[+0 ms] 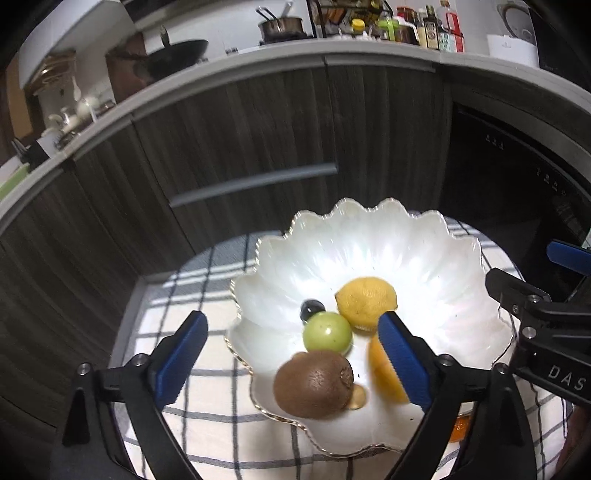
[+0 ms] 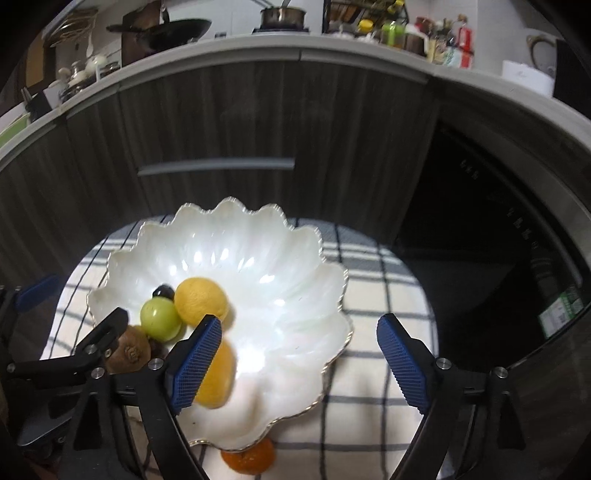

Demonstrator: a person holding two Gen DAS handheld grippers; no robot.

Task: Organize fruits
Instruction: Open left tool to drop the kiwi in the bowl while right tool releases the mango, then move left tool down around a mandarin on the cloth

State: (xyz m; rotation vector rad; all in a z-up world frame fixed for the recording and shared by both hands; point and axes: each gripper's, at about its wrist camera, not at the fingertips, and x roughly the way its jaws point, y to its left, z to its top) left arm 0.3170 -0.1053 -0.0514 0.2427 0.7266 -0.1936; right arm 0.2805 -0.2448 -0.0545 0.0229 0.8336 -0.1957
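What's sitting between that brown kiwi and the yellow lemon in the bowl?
A green round fruit lies between the kiwi and the lemon, seemingly touching the lemon; the left wrist view shows it best.

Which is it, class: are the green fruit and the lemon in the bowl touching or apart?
Touching. In the right wrist view the green fruit presses against the lemon with no gap showing between them.

Home kitchen. Grey countertop (image 1: 295, 55) runs along the back, above dark wood-grain cabinet fronts (image 1: 258, 129) with a long grey bar handle (image 1: 255, 184). On the counter: black wok (image 1: 177, 53), steel saucepan (image 1: 280, 26) on a burner, a cluster of sauce and condiment bottles (image 1: 428, 27), a white appliance (image 1: 513, 37) at the right end. Black built-in appliance front (image 1: 517, 166) below the counter, right side. Near foreground, a checked cloth (image 2: 369, 266) covers a small table.
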